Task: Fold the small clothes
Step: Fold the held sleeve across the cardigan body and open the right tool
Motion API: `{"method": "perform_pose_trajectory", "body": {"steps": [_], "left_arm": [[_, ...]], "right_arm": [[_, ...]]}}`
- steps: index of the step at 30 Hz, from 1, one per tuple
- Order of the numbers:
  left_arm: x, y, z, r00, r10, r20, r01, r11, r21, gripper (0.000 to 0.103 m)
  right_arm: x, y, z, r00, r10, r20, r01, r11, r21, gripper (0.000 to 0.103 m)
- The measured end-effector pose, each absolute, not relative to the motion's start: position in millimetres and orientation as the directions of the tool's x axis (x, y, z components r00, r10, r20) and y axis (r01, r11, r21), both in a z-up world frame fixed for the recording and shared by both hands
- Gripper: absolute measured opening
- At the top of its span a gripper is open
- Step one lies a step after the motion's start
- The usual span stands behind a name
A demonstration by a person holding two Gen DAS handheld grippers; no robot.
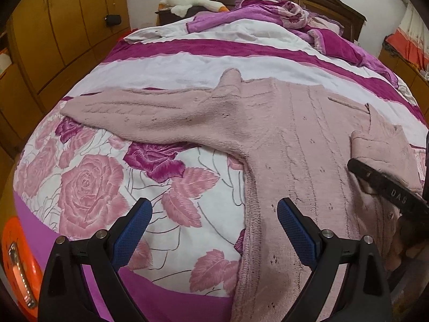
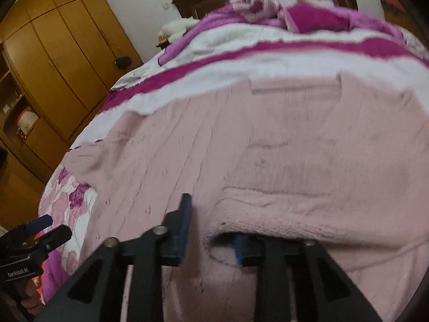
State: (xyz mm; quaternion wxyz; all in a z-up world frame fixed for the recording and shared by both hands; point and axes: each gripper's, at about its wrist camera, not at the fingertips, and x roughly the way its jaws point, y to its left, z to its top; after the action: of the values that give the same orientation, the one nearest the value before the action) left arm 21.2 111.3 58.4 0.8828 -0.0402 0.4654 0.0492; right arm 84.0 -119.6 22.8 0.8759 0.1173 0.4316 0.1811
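Left claw: your left claw (image 1: 214, 230) stands wide open and empty, low over the bed, its right pad above the sweater's near side edge, its left pad over bare floral cover.
Right claw: your right claw (image 2: 211, 230) is partly open; the folded sleeve (image 2: 308, 214) drapes over its right finger, but whether the pads pinch it I cannot tell, as that view is blurred.
Sweater: the pink sweater (image 1: 295, 139) lies flat on the bed (image 1: 88, 182), body running away from you.
Key relation: the spread sleeve (image 1: 150, 115) stretches far left across the cover, its long axis crosswise to the body; your left claw is nearer it.
Beyond: rumpled blanket (image 1: 308, 24), then wardrobe (image 1: 67, 18).
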Motion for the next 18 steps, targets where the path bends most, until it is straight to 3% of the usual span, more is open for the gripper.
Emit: {"method": "perform_pose_trajectory", "body": {"steps": [5, 11, 18], "left_arm": [[25, 97, 66, 0.577, 0.031, -0.816, -0.084, 0.996, -0.021, 0.077], [30, 66, 75, 0.592, -0.015, -0.806, 0.002, 1.000, -0.017, 0.077], [37, 18, 85, 0.596, -0.082, -0.799, 0.115, 0.993, -0.016, 0.077]], "right_arm": [[63, -134, 33, 0.554, 0.458, -0.695, -0.213, 0.885, 0.414, 0.048], [30, -168, 55, 0.562, 0.438, -0.701, -0.186, 0.893, 0.409, 0.048], [8, -228, 74, 0.652, 0.288, -0.702, -0.060, 0.942, 0.331, 0.048]]}}
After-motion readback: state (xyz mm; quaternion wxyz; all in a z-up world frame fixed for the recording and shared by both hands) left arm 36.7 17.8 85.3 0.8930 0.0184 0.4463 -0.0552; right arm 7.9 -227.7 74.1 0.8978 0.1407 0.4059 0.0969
